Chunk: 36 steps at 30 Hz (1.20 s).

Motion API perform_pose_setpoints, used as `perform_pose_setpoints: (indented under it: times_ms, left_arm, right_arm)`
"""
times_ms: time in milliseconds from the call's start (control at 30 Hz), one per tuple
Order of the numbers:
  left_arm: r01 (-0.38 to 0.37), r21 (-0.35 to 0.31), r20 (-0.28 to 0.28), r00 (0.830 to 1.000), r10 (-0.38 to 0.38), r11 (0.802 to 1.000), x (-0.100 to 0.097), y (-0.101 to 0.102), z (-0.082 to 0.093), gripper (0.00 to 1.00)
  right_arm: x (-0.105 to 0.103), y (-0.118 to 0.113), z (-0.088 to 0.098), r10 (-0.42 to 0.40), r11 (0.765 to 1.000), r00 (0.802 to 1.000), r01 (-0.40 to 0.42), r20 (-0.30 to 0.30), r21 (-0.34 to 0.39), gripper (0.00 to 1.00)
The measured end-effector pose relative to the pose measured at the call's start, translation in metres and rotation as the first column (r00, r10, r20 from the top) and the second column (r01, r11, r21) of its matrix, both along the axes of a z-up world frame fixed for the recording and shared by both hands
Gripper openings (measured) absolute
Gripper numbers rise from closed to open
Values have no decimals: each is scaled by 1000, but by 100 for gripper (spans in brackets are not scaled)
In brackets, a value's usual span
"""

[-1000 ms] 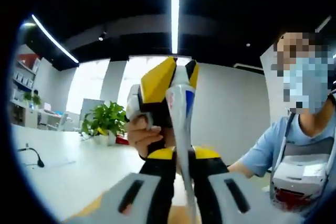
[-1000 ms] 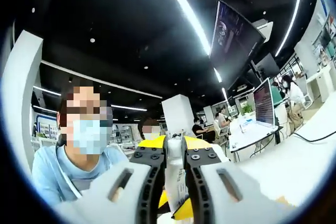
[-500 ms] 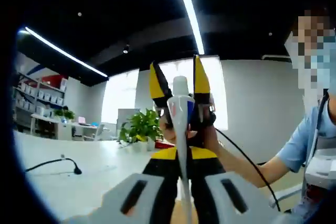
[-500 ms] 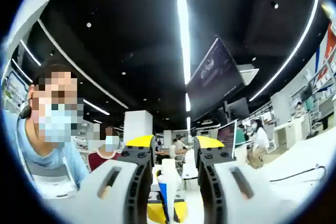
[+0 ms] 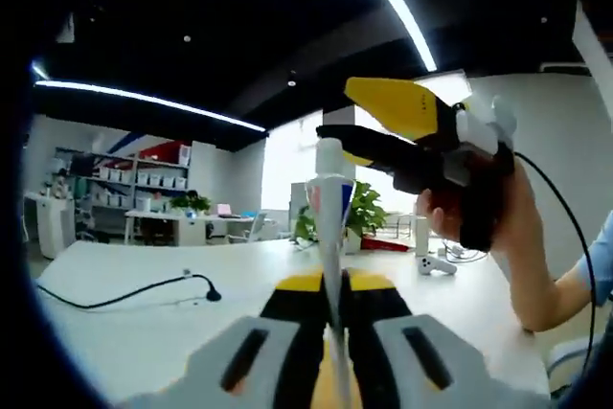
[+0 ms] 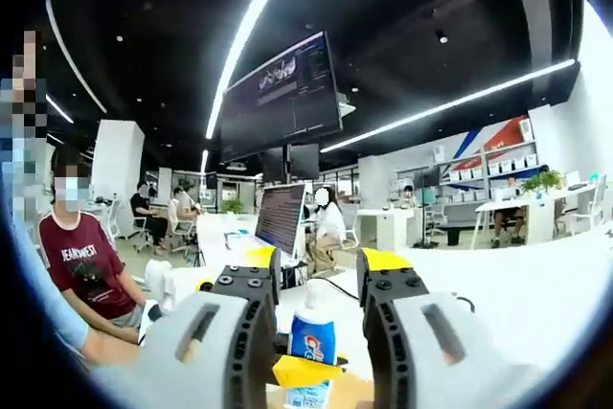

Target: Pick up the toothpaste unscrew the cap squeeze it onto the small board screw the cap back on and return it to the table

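Clearly the toothpaste is off the table and held in the air: in the left gripper view it stands between the left gripper's jaws, which are closed on its lower, flat end, long axis running straight up along those jaws with the white cap at the far tip. The right gripper sits just beside that cap, coming in from the right, held in the person's hand. In the right gripper view the tube stands between the right gripper's jaws, which are spread with a clear gap either side, gripping nothing. My guess is that the right gripper handles the cap, being nearest. The tube shows a red and blue logo, unreadable. A person in a red shirt bears white lettering too small to make out.
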<state>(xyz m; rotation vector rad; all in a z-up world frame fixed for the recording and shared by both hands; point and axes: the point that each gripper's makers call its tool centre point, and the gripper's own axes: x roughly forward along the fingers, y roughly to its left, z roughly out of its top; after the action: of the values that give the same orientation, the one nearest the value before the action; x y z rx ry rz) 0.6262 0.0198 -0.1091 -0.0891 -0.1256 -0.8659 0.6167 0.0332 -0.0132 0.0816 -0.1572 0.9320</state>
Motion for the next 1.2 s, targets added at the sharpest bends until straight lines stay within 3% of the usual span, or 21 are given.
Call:
perform_pose_setpoints:
  times_ms: [100, 167, 233, 400, 533, 633, 700, 800, 867, 933, 967, 1000, 1100, 1167, 1200]
  left_arm:
    - [-13, 12, 10, 1000, 13, 1000, -1, -2, 0, 5]
    - [-19, 12, 17, 1000, 18, 1000, -1, -2, 1, 5]
    - [-18, 17, 18, 1000, 18, 1000, -2, -3, 1, 5]
    - [42, -36, -17, 999, -42, 998, -5, -6, 2, 5]
    - [101, -40, -13, 995, -102, 994, -12, -12, 4, 5]
    - [202, -101, -27, 978, -205, 974, -23, -18, 10, 5]
    - [289, -139, -50, 953, -299, 947, -33, -23, 11, 5]
    - [373, -187, -78, 916, -392, 909, -43, -27, 14, 5]
    - [411, -187, -70, 900, -430, 892, -48, -27, 14, 5]
    - [479, -198, -60, 865, -498, 855, -59, -29, 16, 5]
    - [524, -224, -63, 834, -548, 822, -67, -31, 17, 5]
    - [546, -246, -69, 814, -576, 801, -71, -31, 19, 5]
    - [623, -289, -49, 749, -661, 727, -86, -31, 24, 5]
    - [663, -286, -46, 712, -701, 692, -95, -33, 24, 5]
    - [672, -285, -41, 704, -709, 684, -98, -34, 24, 5]
  right_arm:
    - [9, -2, -13, -60, 997, 998, 59, -11, -48, 31]
    - [12, 0, -22, -54, 995, 998, 52, -24, -82, 21]
    - [8, 5, -24, 3, 999, 998, -5, -62, -33, 13]
    - [9, 3, -22, 31, 999, 998, -34, -62, -34, 12]
    - [1, 3, -19, 143, 988, 987, -147, -76, -45, 12]
    - [-4, 1, -12, 253, 967, 958, -253, -133, 20, 12]
    - [-13, 1, -12, 347, 938, 915, -341, -205, 65, 12]
    - [-19, 2, -11, 404, 915, 894, -395, -192, 88, 12]
    - [-28, 4, -10, 461, 888, 869, -452, -180, 90, 12]
    - [-36, 5, -7, 522, 853, 835, -512, -174, 102, 12]
    - [-39, 5, -6, 551, 834, 814, -537, -183, 124, 11]
    - [-42, 6, -5, 573, 819, 800, -555, -179, 142, 11]
    - [-57, 9, 1, 686, 725, 714, -656, -138, 212, 11]
    - [-66, 11, 2, 740, 670, 664, -710, -111, 218, 11]
    - [-72, 11, 2, 768, 636, 633, -737, -98, 228, 11]
